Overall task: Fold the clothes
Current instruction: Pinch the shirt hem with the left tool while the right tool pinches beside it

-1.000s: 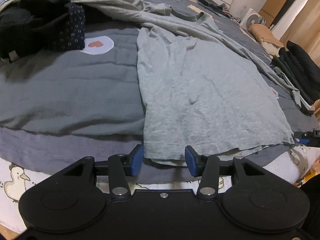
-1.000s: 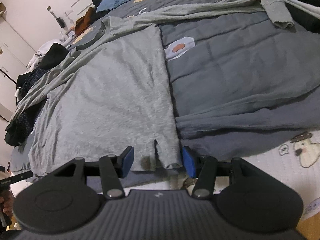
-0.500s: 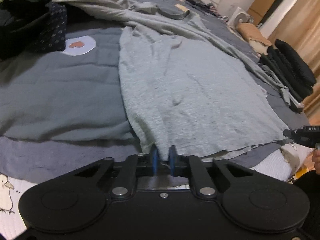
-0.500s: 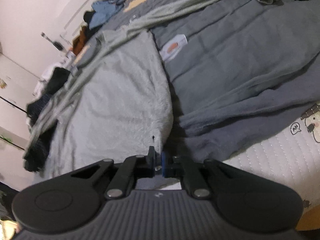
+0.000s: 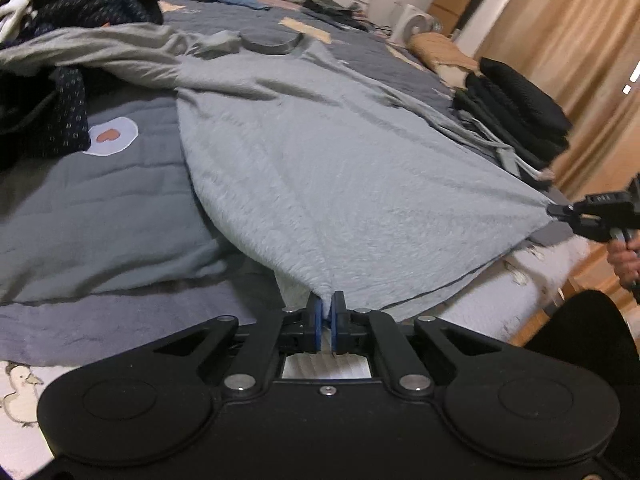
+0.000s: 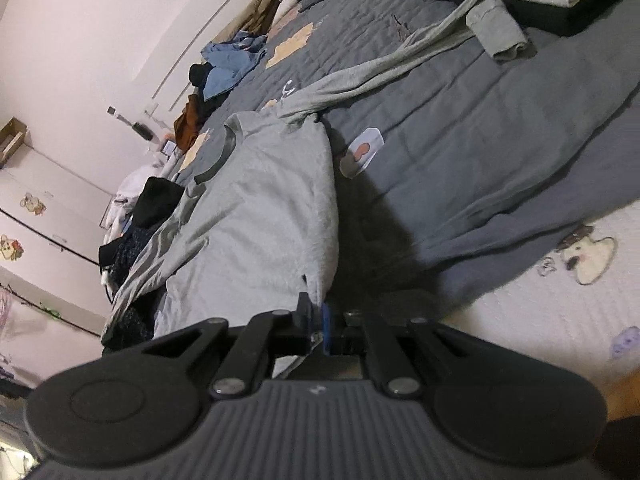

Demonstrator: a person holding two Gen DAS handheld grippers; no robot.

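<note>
Grey long-sleeved shirt (image 5: 320,168) hem corners clamped by left gripper (image 5: 327,312) and right gripper (image 6: 318,320), hem raised taut, evidently for folding towards the collar.

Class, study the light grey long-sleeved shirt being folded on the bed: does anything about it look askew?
Yes. The light grey long-sleeved shirt has one sleeve trailing crookedly across the dark grey quilt, its cuff bunched.

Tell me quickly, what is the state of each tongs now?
Left tongs: closed on the hem of the grey shirt.
Right tongs: closed on the shirt's other hem corner.
</note>
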